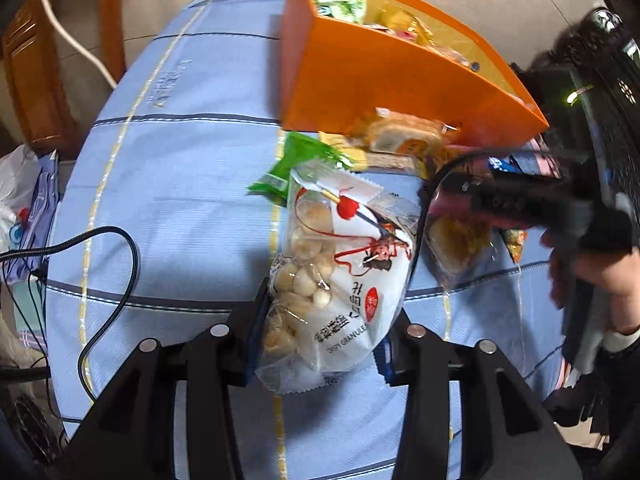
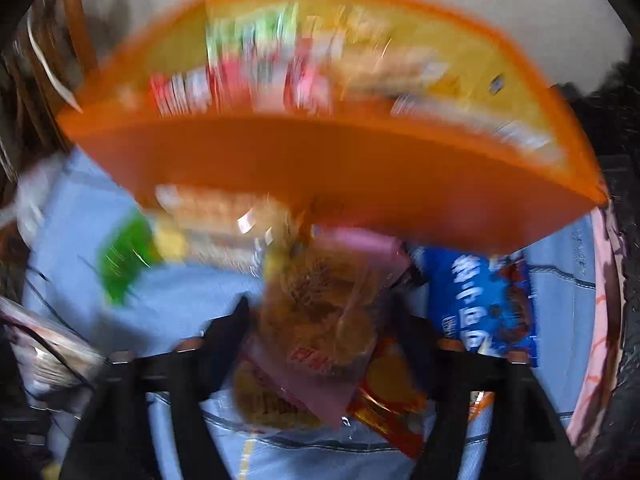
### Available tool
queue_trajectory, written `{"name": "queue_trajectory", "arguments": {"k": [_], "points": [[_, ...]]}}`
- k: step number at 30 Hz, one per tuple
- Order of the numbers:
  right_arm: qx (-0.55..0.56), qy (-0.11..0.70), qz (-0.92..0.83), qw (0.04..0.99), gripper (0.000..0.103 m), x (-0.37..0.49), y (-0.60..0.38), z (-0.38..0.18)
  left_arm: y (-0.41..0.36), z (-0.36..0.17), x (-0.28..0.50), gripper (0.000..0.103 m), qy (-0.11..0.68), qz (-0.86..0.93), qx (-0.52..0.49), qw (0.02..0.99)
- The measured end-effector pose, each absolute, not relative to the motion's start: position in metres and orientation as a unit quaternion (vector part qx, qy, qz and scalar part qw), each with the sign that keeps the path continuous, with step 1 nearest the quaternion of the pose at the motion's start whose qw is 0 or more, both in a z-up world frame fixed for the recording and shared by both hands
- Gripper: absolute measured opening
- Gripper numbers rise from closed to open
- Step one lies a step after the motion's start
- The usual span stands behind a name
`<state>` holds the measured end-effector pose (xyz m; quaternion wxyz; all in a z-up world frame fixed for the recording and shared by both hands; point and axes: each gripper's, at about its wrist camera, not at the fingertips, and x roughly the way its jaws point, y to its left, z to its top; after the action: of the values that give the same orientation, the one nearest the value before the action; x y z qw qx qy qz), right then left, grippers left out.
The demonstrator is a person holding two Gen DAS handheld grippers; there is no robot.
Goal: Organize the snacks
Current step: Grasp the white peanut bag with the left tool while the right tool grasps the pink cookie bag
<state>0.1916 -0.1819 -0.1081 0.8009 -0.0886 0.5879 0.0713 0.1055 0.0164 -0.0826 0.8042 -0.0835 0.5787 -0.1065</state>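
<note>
The left claw (image 1: pixel 326 322) is clenched on a white bag of puffed balls (image 1: pixel 340 276), its jaws pressing the bag's lower sides, with the bag hanging in front of the orange box (image 1: pixel 384 92) and above the blue striped cloth (image 1: pixel 168 184) that covers the surface. I judge this bag light, soft and crinkly: the thin film will slip and bulge, and the crisp balls inside would crush under a hard squeeze, so a hold across the middle or on a sealed edge suits it best. The right claw (image 2: pixel 320 328) is clenched on a clear packet of brown cakes (image 2: pixel 316 312) with a pink band, also in front of the orange box; it looks just as light and crumbly, and the smooth wrap could slide between the jaws. The left wrist view is sharp and shows the print on the white bag, a green packet (image 1: pixel 296 164) and a wrapped pastry (image 1: pixel 404 136) lying against the box's near wall, a black cable (image 1: pixel 120 248) well to the left of the box, and the person's hand (image 1: pixel 600 268) carrying the other tool. The right wrist view is smeared by blur, yet it alone looks into the box, already holding mixed packets, and shows a blue packet (image 2: pixel 480 300) lying just in front of the box's right end.
</note>
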Motion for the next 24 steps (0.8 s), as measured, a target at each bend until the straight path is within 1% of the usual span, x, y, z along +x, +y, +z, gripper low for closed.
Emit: {"name": "queue_trajectory", "arguments": {"k": [1, 2, 3, 8, 14, 18, 22, 24], "points": [[-0.095, 0.584, 0.074, 0.802, 0.047, 0.19, -0.18, -0.107, 0.019, -0.083, 0.105, 0.043, 0.579, -0.104, -0.088, 0.804], [-0.089, 0.578, 0.079, 0.807, 0.038, 0.188, -0.18, -0.1, 0.02, -0.084, 0.105, 0.043, 0.58, -0.104, -0.09, 0.803], [-0.076, 0.574, 0.086, 0.811, 0.033, 0.185, -0.183, -0.092, 0.02, -0.084, 0.105, 0.043, 0.581, -0.105, -0.094, 0.802], [-0.034, 0.532, 0.119, 0.837, 0.032, 0.142, -0.206, -0.046, 0.009, -0.076, 0.109, 0.043, 0.573, -0.116, -0.086, 0.807], [-0.009, 0.52, 0.119, 0.846, 0.033, 0.103, -0.229, -0.028, -0.012, -0.056, 0.108, 0.043, 0.556, -0.143, -0.074, 0.815], [-0.002, 0.482, 0.111, 0.869, 0.033, 0.101, -0.243, 0.004, -0.029, -0.017, 0.12, 0.043, 0.522, -0.17, -0.068, 0.833], [-0.002, 0.427, 0.109, 0.898, 0.033, 0.124, -0.247, 0.042, -0.051, 0.026, 0.146, 0.044, 0.47, -0.178, -0.044, 0.864], [0.002, 0.401, 0.108, 0.91, 0.033, 0.145, -0.246, 0.06, -0.059, 0.042, 0.168, 0.044, 0.456, -0.175, -0.045, 0.871]]}}
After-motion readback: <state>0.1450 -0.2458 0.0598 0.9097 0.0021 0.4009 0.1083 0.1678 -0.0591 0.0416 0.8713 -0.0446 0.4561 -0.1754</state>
